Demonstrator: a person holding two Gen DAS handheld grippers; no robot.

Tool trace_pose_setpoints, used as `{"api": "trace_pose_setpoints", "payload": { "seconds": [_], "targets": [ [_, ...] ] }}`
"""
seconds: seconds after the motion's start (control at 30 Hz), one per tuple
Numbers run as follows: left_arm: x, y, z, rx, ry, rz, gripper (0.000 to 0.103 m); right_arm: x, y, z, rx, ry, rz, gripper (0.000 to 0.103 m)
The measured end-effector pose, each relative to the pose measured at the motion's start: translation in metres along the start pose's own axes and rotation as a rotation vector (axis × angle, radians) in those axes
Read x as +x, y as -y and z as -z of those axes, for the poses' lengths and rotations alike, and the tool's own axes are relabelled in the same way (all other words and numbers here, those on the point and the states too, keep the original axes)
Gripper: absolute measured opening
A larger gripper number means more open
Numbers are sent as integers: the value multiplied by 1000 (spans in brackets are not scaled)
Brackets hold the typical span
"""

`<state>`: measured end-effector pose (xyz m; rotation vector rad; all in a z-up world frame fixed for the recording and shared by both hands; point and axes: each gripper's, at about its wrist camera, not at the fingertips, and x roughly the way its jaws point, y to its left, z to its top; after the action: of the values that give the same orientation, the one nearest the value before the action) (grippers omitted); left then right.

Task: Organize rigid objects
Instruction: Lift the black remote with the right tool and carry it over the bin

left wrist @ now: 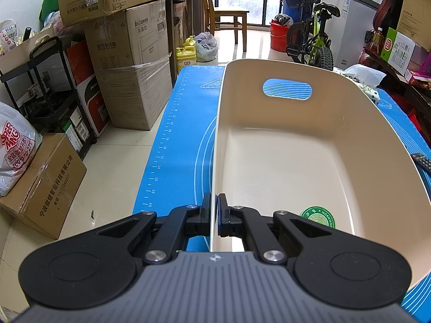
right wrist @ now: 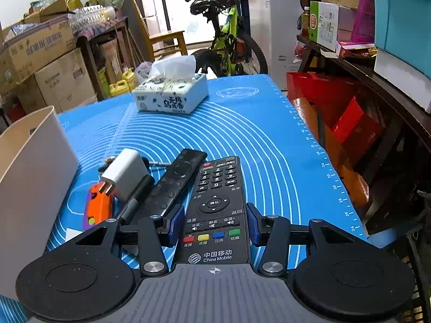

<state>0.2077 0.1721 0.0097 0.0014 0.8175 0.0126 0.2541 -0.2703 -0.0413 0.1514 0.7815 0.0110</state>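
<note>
A cream plastic bin (left wrist: 336, 102) stands on the blue mat with nothing in it. My left gripper (left wrist: 214, 202) is shut on its near left wall, one pad on each side. In the right wrist view the bin (right wrist: 32, 167) is at the left edge. My right gripper (right wrist: 215, 223) is shut on a black China Mobile remote (right wrist: 216, 185), blue pads against its two long sides near the coloured buttons. Left of it lie a slim black remote (right wrist: 175, 180), a white charger plug (right wrist: 124, 172), a dark pen (right wrist: 137, 196) and an orange and purple toy (right wrist: 98, 204).
A tissue box (right wrist: 172, 94) sits at the far side of the blue mat (right wrist: 256, 140). Red boxes and a dark shelf crowd the mat's right edge. Stacked cartons, a black cart and a bicycle stand on the floor around the table.
</note>
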Motion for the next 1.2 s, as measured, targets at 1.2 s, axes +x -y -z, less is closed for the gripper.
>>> {"api": "trace_pose_setpoints", "payload": {
  "seconds": [1.2],
  "targets": [
    [0, 0, 0, 0, 1, 0, 4, -66, -93, -48, -94, 216, -235, 53]
  ]
}}
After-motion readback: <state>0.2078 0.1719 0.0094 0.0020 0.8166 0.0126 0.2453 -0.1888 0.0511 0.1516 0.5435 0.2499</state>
